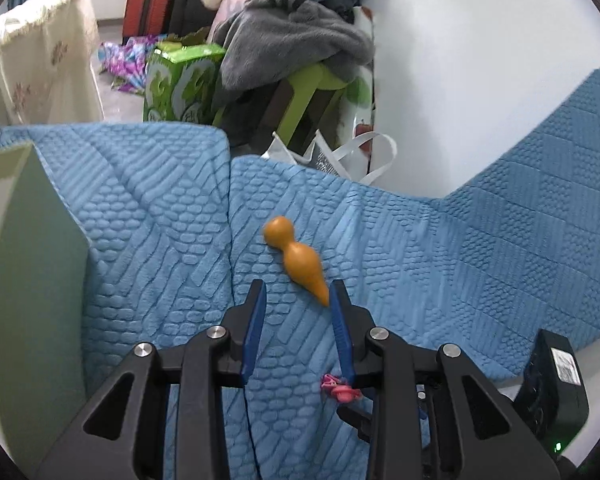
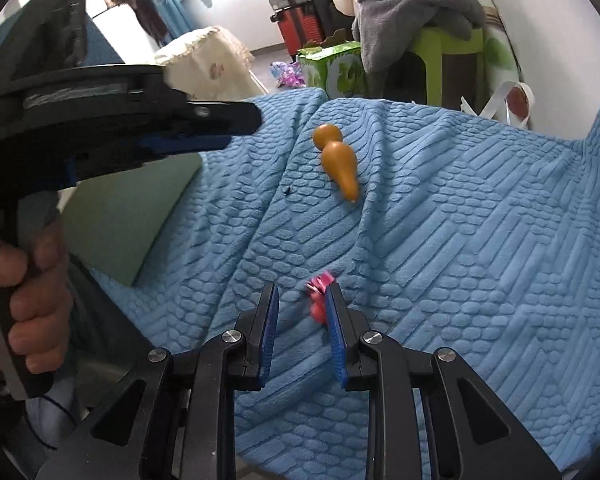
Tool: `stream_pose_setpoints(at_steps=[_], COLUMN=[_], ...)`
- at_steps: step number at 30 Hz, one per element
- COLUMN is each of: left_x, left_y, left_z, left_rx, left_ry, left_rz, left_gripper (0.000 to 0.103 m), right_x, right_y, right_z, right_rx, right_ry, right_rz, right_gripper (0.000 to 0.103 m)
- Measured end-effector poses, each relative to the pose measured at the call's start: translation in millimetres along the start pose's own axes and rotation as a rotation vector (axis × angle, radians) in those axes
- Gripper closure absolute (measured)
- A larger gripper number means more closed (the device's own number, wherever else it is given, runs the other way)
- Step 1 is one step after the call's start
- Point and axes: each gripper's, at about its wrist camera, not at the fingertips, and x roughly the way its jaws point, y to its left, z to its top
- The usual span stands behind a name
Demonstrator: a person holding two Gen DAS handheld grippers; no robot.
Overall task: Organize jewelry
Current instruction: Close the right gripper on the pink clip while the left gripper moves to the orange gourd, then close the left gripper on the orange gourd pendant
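- Your left gripper (image 1: 298,294) is spread wide and empty, hovering low over the blue quilted cover (image 1: 480,248).
- The gourd (image 1: 296,258), an orange, smooth, glossy charm, lies just ahead of that gripper. Its pointed tip almost touches the inner face of the right-hand finger; whether it touches, the view does not settle.
- The gourd's long axis runs diagonally: round small bulb far and to the left, larger bulb tapering to a point near and to the right. It lies flat beside a seam between two cushions.
- Your right gripper (image 2: 302,300) is also spread and holds nothing. A small pink trinket (image 2: 318,300) sits just inside its right-hand finger, at the tip, resting on the cover. It is blurred; its shape is unclear.
- From the right wrist, the gourd (image 2: 338,160) lies well ahead, so the left gripper is much the nearer one to it, and the right is nearer the pink piece.
- My reading: to take the gourd, the left gripper needs to shift right and turn so the fingers cross the narrow waist, since a smooth tapered tip would likely slip out.
- A pale green box (image 1: 36,260) stands open at the left edge of the cover, probably the place for the jewelry.
- The cover is soft, plush and ridged, so small pieces may sink in.
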Motion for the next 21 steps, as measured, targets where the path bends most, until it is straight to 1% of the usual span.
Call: stream_pose_setpoints(at_steps=[5, 8, 10, 13, 15, 17, 21], left_x=[18.6, 27.5, 32.1, 38.0, 42.2, 47.5, 56.0], left_y=[1.3, 0.8, 1.2, 0.9, -0.5, -0.5, -1.1], left_z=[1.5, 2.5, 3.8, 5.1, 5.6, 6.2, 7.6], left_rx=[-0.007, -0.009, -0.012, -0.021, -0.02, -0.03, -0.041], left_ry=[0.017, 0.021, 0.021, 0.025, 0.028, 0.029, 0.031], left_rz=[-0.021, -0.034, -0.035, -0.046, -0.047, -0.029, -0.013], left_gripper=[0.07, 0.07, 0.07, 0.07, 0.07, 0.07, 0.07], right_x=[11.9, 16.3, 16.2, 15.2, 6.6, 2.4, -1.6], right_y=[0.3, -3.6, -6.5, -9.1, -10.5, -13.3, -27.1], right_z=[-0.7, 0.6, 1.3, 0.6, 1.4, 3.7, 4.8], right_rx=[-0.031, -0.025, -0.016, 0.0, 0.009, 0.018, 0.079], right_ry=[0.026, 0.029, 0.021, 0.017, -0.016, -0.038, -0.044], right_rz=[-0.062, -0.063, -0.059, -0.042, -0.035, -0.047, -0.064], right_gripper=[0.081, 0.082, 0.086, 0.086, 0.087, 0.086, 0.086])
